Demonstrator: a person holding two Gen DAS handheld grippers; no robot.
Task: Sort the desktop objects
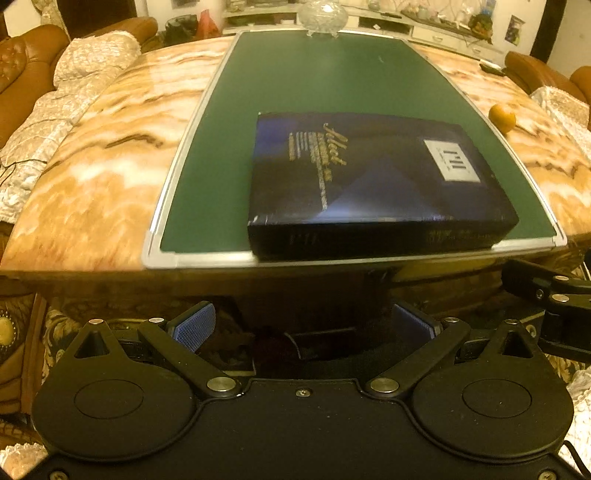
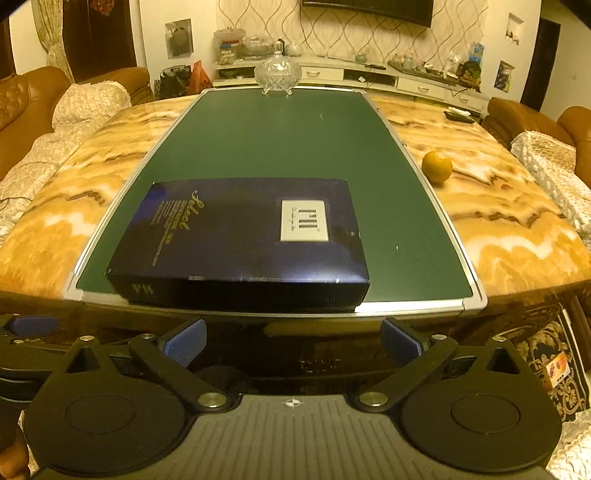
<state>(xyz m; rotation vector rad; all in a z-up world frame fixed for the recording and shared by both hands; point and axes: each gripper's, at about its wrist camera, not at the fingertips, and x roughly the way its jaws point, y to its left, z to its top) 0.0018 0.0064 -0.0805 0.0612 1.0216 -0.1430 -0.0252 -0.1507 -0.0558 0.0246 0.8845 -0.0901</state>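
Box (image 2: 243, 236) lies flat at the green board's (image 2: 258, 140) near edge; orange (image 2: 437, 166) right of the board; I see my left gripper (image 1: 303, 328) and right gripper (image 2: 293, 341) spread wide, short of it.

I'm working in a home living room. Brown leather sofas (image 2: 22, 99) with lace covers flank a marble-patterned table (image 2: 509, 221), and a low white TV cabinet (image 2: 369, 75) crowded with jars and ornaments runs along a wallpapered wall under a television (image 2: 369, 9). A crystal lidded bowl (image 2: 277, 72) sits at the table's far end, and a patterned carpet (image 2: 546, 362) covers the floor.
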